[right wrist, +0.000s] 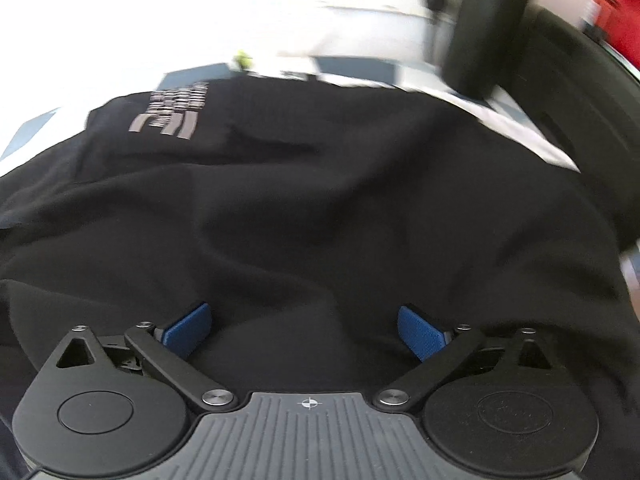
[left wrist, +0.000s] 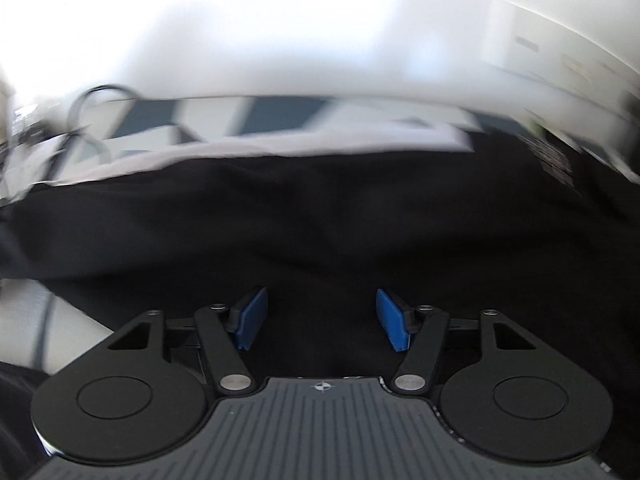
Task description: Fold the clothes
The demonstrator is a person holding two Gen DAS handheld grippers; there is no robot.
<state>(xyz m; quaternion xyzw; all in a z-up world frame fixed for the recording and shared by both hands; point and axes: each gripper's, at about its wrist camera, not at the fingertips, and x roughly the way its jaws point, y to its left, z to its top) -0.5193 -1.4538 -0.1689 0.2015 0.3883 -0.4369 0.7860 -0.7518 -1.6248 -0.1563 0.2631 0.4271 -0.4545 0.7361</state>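
Black garment (right wrist: 320, 200) is lying rumpled across the white tabletop (left wrist: 280, 136)
Left tool (left wrist: 319, 322) and right tool (right wrist: 304, 334) are hovering over it, blue pads (left wrist: 252, 318) spread apart; nothing gripped; grey lettering (right wrist: 172, 114) is showing.

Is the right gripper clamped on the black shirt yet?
No, the right gripper is open, its blue pads spread wide apart over the black shirt without pinching any cloth.

Both fisheye views are motion-blurred, blown-out white above, with dark curved corners
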